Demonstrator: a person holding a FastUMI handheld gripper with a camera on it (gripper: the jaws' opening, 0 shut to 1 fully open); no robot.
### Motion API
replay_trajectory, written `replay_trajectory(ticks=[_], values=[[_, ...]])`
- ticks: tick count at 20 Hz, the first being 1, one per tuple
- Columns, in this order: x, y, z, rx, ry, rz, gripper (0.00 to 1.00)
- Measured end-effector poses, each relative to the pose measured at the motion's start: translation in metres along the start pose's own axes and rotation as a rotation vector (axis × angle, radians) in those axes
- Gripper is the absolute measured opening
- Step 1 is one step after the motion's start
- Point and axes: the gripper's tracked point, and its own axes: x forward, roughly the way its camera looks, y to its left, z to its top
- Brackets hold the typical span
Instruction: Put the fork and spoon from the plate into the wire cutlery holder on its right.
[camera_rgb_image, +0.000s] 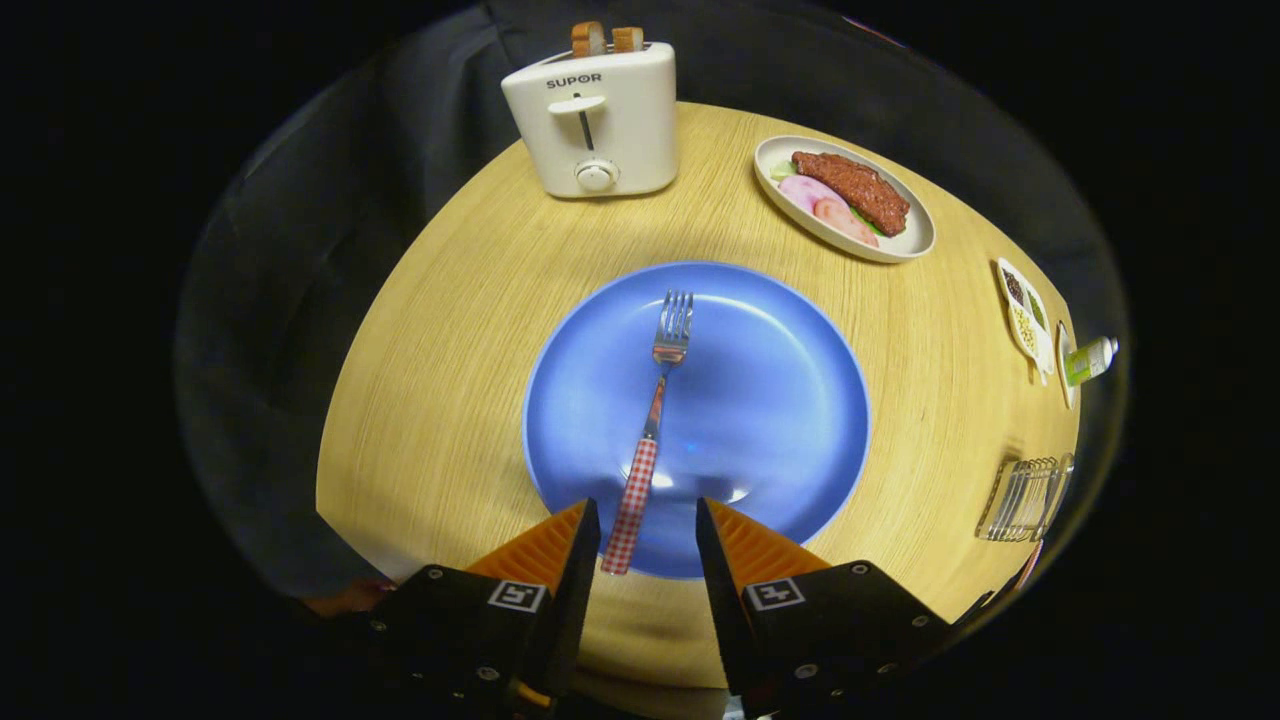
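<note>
A fork (655, 420) lies lengthwise on the blue plate (780, 420), tines pointing toward the toaster (597, 118), its checked handle reaching past the plate's near rim and ending between our gripper (646, 540) fingers, which stand apart with nothing held. We cannot pick out a spoon on the plate.

We judge the fork light and stiff, with a thin metal neck that could slide under a loose pinch; the handle looks thicker and less slick, so we would close on it near its end, where it overhangs the rim and leaves some room beneath. The plate's glossy face may let the fork skate if we nudge it sideways.

The wire holder (1025, 497) waits well to the right of the plate, near the table (440, 400) edge. Beyond the plate a dish of meat (845, 195) sits to the right of the toaster, and a small condiment dish (1025, 315) and a green bottle (1090, 358) rest farther right.
</note>
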Motion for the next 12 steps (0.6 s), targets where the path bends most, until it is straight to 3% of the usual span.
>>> replay_trajectory(ticks=[4, 7, 12], values=[[0.01, -0.002, -0.007, 0.054, 0.083, 0.007, 0.39], [0.012, -0.002, -0.01, 0.122, 0.132, 0.022, 0.17], [-0.011, -0.009, 0.003, 0.201, 0.117, 0.123, 0.09]])
